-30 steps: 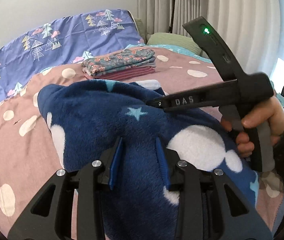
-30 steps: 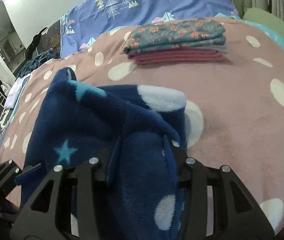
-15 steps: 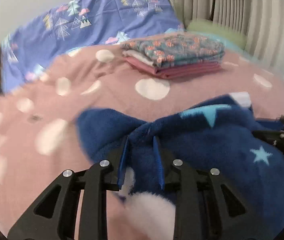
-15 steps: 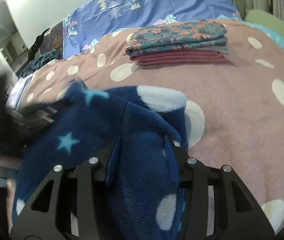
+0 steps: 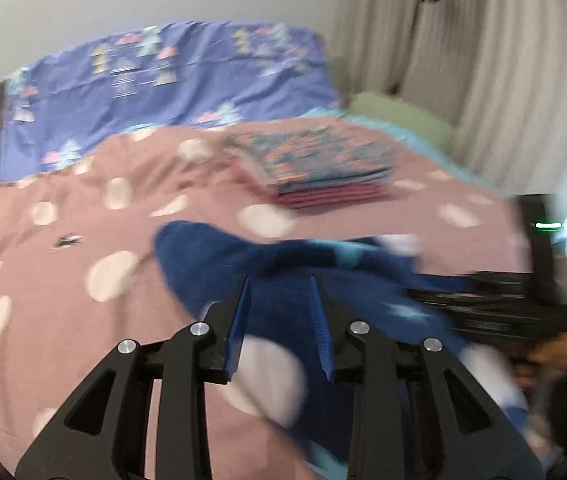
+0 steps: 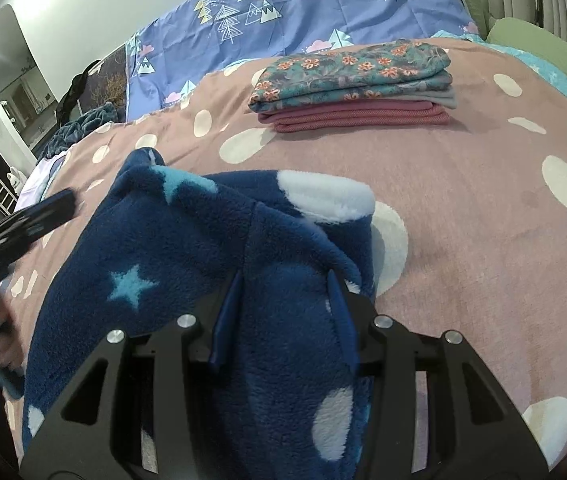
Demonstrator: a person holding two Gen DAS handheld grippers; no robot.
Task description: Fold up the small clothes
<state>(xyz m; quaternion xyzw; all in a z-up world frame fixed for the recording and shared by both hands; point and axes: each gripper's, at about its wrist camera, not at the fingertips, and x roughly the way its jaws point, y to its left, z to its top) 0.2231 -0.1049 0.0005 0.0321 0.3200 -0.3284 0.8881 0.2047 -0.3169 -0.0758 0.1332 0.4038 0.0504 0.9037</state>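
Note:
A navy fleece garment (image 6: 163, 240) with stars and white spots lies bunched on the pink dotted bedspread (image 6: 463, 200). My right gripper (image 6: 284, 276) is shut on a thick fold of it, and the fleece bulges between and over the fingers. In the blurred left wrist view, my left gripper (image 5: 279, 280) hovers over the garment's (image 5: 211, 256) left end. Its jaws are opening; fleece shows in the gap, but the pads do not press on it. The right wrist view shows the left gripper (image 6: 59, 206) just off the garment's left corner. The right gripper (image 5: 503, 300) holds the far end.
A stack of folded clothes (image 6: 355, 76), floral on top of pink, sits further back on the bed. Behind it hangs a blue tree-print sheet (image 6: 303, 8). A green pillow (image 6: 543, 48) and curtains (image 5: 483, 60) stand at the right. Dark furniture lines the left side.
My left gripper slid off the middle of the fleece to its left end, pinched a fold there, then rose with its jaws widening. The right gripper kept its hold and stayed put.

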